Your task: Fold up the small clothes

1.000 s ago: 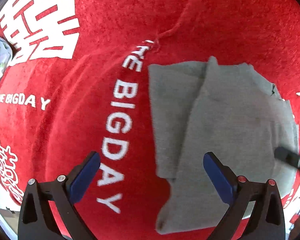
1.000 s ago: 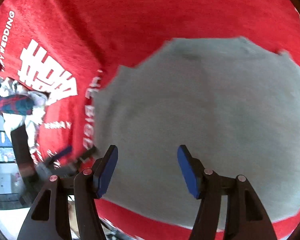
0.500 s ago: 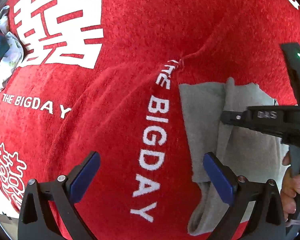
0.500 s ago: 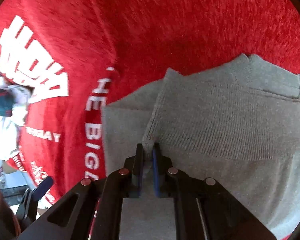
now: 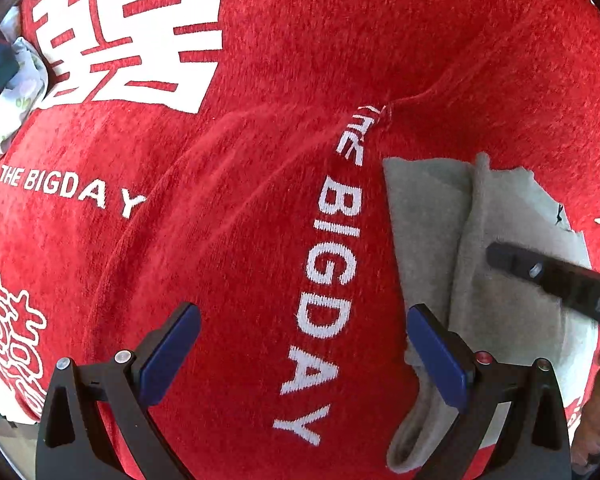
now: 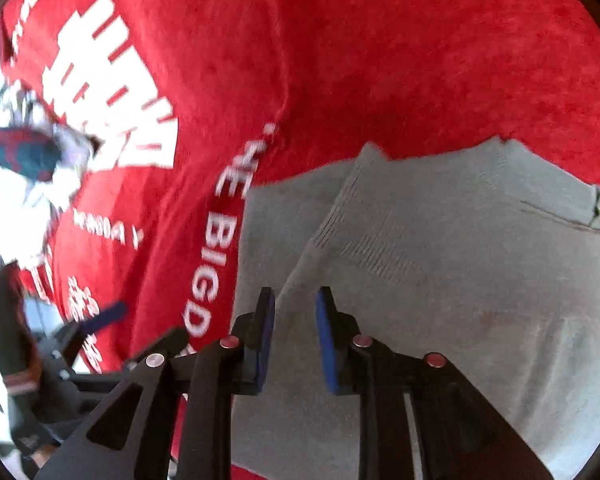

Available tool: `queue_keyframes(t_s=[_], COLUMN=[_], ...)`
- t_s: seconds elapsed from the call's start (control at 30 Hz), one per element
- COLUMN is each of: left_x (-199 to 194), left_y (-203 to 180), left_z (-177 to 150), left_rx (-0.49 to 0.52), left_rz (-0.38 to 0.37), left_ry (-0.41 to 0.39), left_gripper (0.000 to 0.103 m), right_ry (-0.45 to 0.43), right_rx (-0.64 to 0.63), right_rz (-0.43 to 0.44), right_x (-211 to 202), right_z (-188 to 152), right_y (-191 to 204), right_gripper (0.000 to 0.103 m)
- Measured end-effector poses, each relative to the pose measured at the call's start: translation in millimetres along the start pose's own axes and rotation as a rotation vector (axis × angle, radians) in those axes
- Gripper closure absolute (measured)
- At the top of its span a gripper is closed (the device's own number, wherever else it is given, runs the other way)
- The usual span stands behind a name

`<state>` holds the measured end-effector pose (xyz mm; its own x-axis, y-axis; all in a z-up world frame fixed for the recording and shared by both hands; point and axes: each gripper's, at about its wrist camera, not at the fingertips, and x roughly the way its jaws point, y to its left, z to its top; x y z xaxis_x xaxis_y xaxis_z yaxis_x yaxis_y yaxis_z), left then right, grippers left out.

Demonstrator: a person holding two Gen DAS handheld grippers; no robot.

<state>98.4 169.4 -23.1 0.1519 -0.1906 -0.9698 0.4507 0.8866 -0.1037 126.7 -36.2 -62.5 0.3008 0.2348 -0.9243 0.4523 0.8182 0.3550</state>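
The right gripper [image 6: 295, 332], narrowly parted and empty, hovered directly over the folded grey garment [image 6: 440, 280], which ran lengthwise away from it, while the wide-open left gripper [image 5: 304, 356] stood just to the garment's left.

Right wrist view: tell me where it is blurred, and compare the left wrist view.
Right wrist view: the left side smears, with the white lettering on the red cloth and the clothes pile streaked; the grey garment is sharper. Left wrist view: crisp lettering, strong fisheye bulge, dark corners.
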Motion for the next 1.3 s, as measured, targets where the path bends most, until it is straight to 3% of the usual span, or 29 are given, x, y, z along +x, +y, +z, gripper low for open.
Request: queue_keyframes(t_s=[0.03,0.2,0.37,0.6,0.63,0.73,0.77,1.0,1.17,1.3], left_x=[0.4,0.7,3.4,0.6,0.4,1.4,2.1,10.7,13.6,17.7], left_y=[-0.8,-2.0,-1.8,-9.2,-11.1,-15.9,-17.1,-33.2,-40.3,-41.0], left_z=[-0.3,-4.9,-9.5,-12.2,-12.4,-12.2,-11.9,-16.3,-19.8,-20.5], left_rx=[0.005,0.012,0.016,0.037,0.042,0.05,0.052,0.063,0.072,0.059], left_rz=[0.001,0.017,0.041,0.042,0.043,0.042,0.039,-0.014,-0.045,-0.057], left_ry=[0.004,0.018,0.04,0.058,0.061,0.074,0.077,0.141,0.16,0.175], left_gripper=[0.0,0.0,0.0,0.0,0.0,0.0,0.0,0.0,0.0,0.0], right_ry=[0.001,0.08,0.082,0.105,0.104,0.093,0.088,0.11,0.13,0.122], right_rx=[0.026,0.091,-0.025,0.098,0.112,0.176,0.199,0.354,0.512,0.583], right_rz=[-0.006,0.027,0.012,0.068,0.067,0.071,0.08,0.188,0.318,0.359], right_x=[4.3,39.5,25.3,-12.9,-17.3,-33.1,-37.8,-51.9,-42.1,-32.1], right_z=[4.2,0.5,-27.7,-61.6,-65.9,-81.4,-86.6,-132.9,-176.4,-198.0], right_y=[-2.9,-6.1,9.1,-33.4,-39.4,-61.6,-67.7,-94.8,-106.8,-110.3], right_gripper=[0.093,0.094,0.094,0.092,0.086,0.048,0.045,0.045,0.045,0.045])
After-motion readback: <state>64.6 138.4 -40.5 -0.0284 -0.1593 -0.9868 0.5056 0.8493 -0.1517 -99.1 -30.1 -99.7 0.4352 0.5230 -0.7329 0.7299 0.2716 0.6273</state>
